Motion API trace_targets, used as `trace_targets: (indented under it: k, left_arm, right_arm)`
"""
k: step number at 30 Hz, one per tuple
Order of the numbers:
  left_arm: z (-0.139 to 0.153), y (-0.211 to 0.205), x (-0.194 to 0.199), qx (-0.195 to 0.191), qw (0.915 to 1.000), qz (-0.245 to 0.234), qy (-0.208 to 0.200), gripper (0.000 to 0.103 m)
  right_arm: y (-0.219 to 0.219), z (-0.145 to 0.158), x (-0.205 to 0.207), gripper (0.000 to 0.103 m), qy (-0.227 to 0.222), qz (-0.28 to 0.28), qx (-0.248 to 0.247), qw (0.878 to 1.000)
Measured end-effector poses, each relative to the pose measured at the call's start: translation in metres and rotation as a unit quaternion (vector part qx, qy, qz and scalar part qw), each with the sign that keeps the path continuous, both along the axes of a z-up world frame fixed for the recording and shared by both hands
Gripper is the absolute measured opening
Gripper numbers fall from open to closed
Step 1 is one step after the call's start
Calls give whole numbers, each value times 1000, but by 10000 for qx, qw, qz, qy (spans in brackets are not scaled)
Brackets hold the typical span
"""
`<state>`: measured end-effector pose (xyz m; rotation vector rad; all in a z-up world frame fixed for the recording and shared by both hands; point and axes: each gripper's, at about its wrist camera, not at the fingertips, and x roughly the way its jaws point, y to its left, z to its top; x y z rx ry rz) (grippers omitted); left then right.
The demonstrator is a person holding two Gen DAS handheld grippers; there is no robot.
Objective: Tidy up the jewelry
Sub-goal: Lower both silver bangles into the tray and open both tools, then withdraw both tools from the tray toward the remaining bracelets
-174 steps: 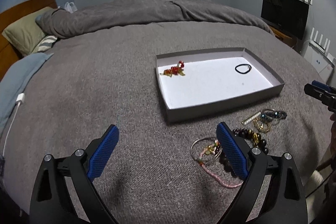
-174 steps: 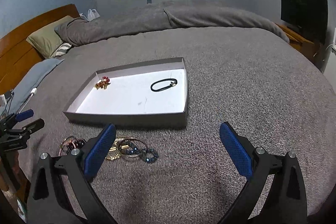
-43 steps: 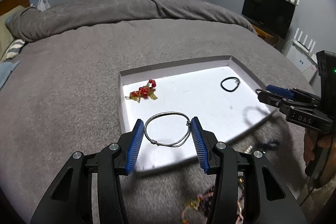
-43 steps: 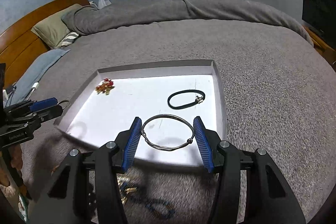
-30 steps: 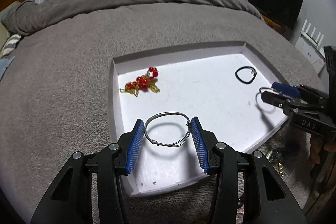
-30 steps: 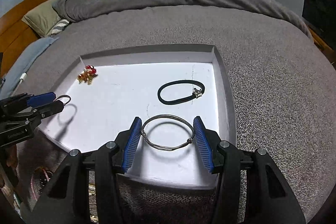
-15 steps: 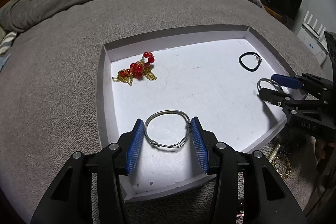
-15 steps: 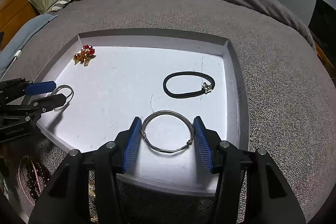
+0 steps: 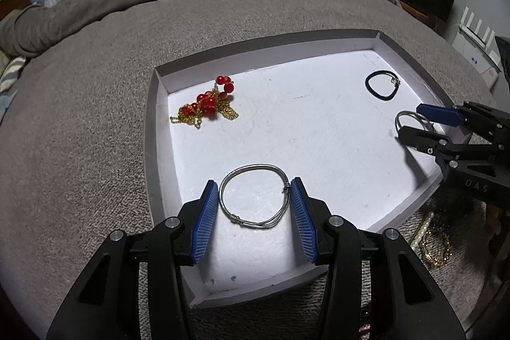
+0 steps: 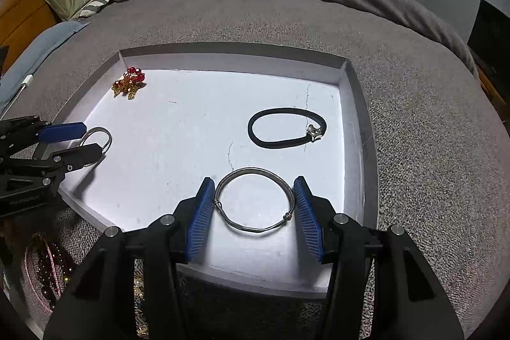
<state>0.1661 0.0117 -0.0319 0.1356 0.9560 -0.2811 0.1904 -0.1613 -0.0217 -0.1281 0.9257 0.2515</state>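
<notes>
Left claw [image 9: 255,206]: we grip a silver wire bangle [image 9: 255,196] between both blue pads, low over the near end of the white tray [image 9: 153,148]. Right claw [image 10: 251,206] pinches a second silver bangle [image 10: 253,199] likewise, over the tray's other near corner. Inside we note a red-bead gold chain [image 9: 207,105] and black cord bracelet [image 10: 287,128]. More jewelry [image 9: 433,244] lies on the grey bed [image 9: 79,117] beside the tray.
</notes>
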Motion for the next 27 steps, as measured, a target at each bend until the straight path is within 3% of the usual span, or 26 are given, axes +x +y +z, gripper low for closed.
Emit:
trace_targets:
  k: [3,6,8,15,22,27]
  left_arm:
    - [0,-1,0,15,10000,2,-31,49]
    - [1,0,-1,-69,9999,3,-89,49]
    - [3,2,-2,-143,9998,8,-115,51]
    - [21,6,-10,-241,9987,149,-430,76]
    - [47,19,-31,-435,9951,403,-791,89]
    - [59,25,-49,-572,9928,531,-910,91]
  right_arm:
    - [0,0,0,52,0,-13,-2,10000]
    - [0,2,0,63,-18,-18,59,10000]
    - [1,4,-1,64,-11,-10,82,10000]
    - [1,15,-10,74,-111,50,247,9996]
    - [-14,37,-38,97,-440,-90,568,9974]
    - [-27,52,-58,97,-658,-300,647,9953]
